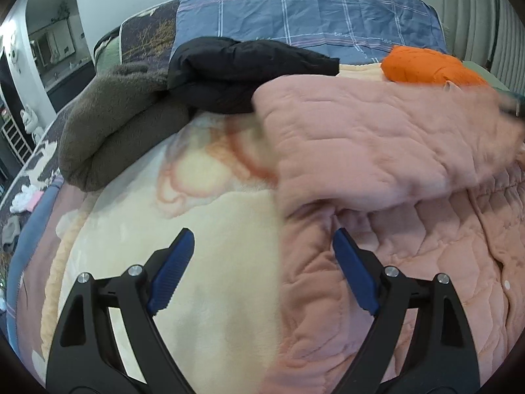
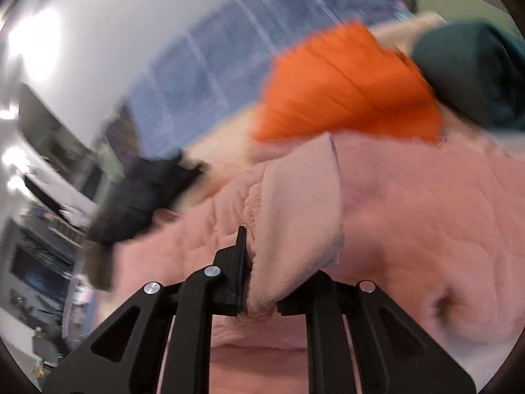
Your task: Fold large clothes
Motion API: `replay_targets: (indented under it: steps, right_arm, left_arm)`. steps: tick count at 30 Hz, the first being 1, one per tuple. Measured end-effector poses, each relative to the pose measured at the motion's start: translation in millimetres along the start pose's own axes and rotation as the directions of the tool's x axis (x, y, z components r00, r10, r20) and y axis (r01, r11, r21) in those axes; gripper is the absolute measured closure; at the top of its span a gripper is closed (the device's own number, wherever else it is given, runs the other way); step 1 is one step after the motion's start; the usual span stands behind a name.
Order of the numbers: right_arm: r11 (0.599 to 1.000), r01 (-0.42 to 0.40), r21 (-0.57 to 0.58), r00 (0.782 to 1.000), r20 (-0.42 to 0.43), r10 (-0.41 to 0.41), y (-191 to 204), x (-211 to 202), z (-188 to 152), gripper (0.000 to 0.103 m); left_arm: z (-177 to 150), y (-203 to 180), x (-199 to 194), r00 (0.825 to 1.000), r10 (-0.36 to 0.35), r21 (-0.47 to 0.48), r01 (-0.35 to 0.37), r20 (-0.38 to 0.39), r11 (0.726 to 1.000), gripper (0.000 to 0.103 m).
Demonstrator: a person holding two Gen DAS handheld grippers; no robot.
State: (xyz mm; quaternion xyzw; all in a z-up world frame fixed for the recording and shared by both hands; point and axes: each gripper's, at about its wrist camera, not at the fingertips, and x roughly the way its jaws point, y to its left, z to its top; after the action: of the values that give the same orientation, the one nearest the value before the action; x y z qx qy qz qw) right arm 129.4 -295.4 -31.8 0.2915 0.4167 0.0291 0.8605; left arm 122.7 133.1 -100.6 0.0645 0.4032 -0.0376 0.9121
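A large pink quilted garment (image 1: pixel 393 216) lies on the bed at the right, with one part folded over and blurred above the rest. My left gripper (image 1: pixel 262 262) is open and empty, hovering over the garment's left edge and the cream blanket (image 1: pixel 203 262). In the right wrist view my right gripper (image 2: pixel 262 282) is shut on a pale pink cuff or edge of the garment (image 2: pixel 295 203) and holds it lifted above the pink body (image 2: pixel 426 229). That view is motion-blurred.
A brown fleece garment (image 1: pixel 108 131), a black jacket (image 1: pixel 236 69) and an orange jacket (image 1: pixel 426 65) lie at the far side of the bed. A blue checked sheet (image 1: pixel 311 13) covers the back. A teal garment (image 2: pixel 469 75) lies at the right.
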Motion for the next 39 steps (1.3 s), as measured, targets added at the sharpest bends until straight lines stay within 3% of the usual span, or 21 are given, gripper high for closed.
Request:
replay_targets:
  steps: [2,4,7,9,10,12,13,15,17,18,20,22,23,24,25,27,31,35,37,39]
  right_arm:
    - [0.998,0.042,0.048,0.997,-0.070,-0.038,-22,16,-12,0.088]
    - [0.996,-0.002,0.085,0.999,-0.047,0.006,-34,17,-21,0.088]
    - [0.999,-0.004,0.048,1.000,-0.019,0.005,-24,9,-18,0.087]
    - [1.000,0.005,0.004,1.000,0.008,-0.005,-9,3,-14,0.086]
    - [0.999,0.036,-0.012,0.999,0.015,-0.036,-5,0,-12,0.080]
    - [0.982,0.190,0.017,0.980,0.059,-0.191,-10,-13,-10,0.039]
    - [0.971,0.226,0.079,0.964,0.122,-0.235,-16,-27,-12,0.037]
    - [0.973,0.189,0.133,0.950,0.227,-0.216,-16,-44,-17,0.037]
    - [0.990,0.135,0.048,0.962,0.234,-0.143,-2,-43,-20,0.043]
    - [0.996,0.077,-0.038,0.978,0.198,-0.068,12,-35,-22,0.052]
    - [0.994,-0.011,-0.104,0.994,0.109,0.023,23,-21,-24,0.064]
    - [0.995,-0.012,-0.099,1.000,-0.003,0.011,23,3,-29,0.069]
    - [0.997,0.021,-0.072,0.999,-0.042,-0.024,16,17,-32,0.071]
    - [0.998,0.048,-0.040,0.995,-0.088,-0.052,3,36,-37,0.080]
    - [0.998,0.041,-0.038,0.996,-0.082,-0.044,-9,48,-43,0.085]
    - [0.998,-0.025,-0.053,0.999,-0.024,0.024,-21,49,-49,0.093]
    - [0.998,-0.031,-0.056,0.999,-0.040,0.028,-21,43,-49,0.093]
    - [0.996,-0.085,-0.006,0.996,-0.023,0.085,-32,1,-48,0.087]
    - [0.994,-0.108,0.034,0.993,0.045,0.106,-49,-34,-46,0.080]
    - [0.991,-0.095,0.096,0.985,0.151,0.080,-83,-80,-47,0.066]
  left_arm:
    - [-1,2,0,1.000,-0.005,-0.009,0.005,-0.001,1.000,0.015]
    - [0,2,0,1.000,-0.006,-0.011,0.006,-0.003,1.000,0.015]
    - [3,-2,-1,1.000,0.009,0.015,-0.009,0.000,1.000,0.016]
    - [6,-5,-7,1.000,0.001,0.034,-0.002,0.021,0.999,0.023]
    - [7,-7,-11,0.999,-0.015,0.035,0.014,0.032,0.999,0.027]
    - [10,-7,-22,0.997,-0.050,0.019,0.049,0.055,0.999,0.051]
    - [12,-6,-27,0.996,-0.064,0.002,0.064,0.067,0.998,0.057]
    - [21,-7,-38,0.989,-0.103,-0.033,0.107,0.103,0.994,0.064]
    - [35,-16,-43,0.983,-0.123,-0.030,0.128,0.133,0.991,0.064]
    - [43,-23,-42,0.983,-0.127,-0.020,0.130,0.136,0.991,0.064]
    - [58,-41,-30,0.978,-0.173,0.001,0.174,0.119,0.985,0.064]
    - [64,-56,-13,0.978,-0.191,0.014,0.190,0.088,0.982,0.063]
    - [64,-64,4,0.987,-0.143,0.032,0.141,0.066,0.989,0.063]
    - [61,-68,18,0.994,-0.095,0.046,0.093,0.048,0.995,0.059]
    - [53,-70,39,0.999,-0.042,0.063,0.041,0.019,0.997,0.059]
    - [39,-68,58,0.999,-0.041,0.059,0.039,0.031,0.998,0.058]
    - [39,-78,53,0.999,0.011,0.096,-0.015,0.044,0.995,0.058]
    - [37,-78,53,0.999,-0.010,0.097,0.005,0.046,0.995,0.059]
    - [39,-73,52,0.998,-0.031,0.082,0.027,0.046,0.996,0.059]
    - [40,-71,52,0.998,-0.036,0.080,0.032,0.049,0.996,0.059]
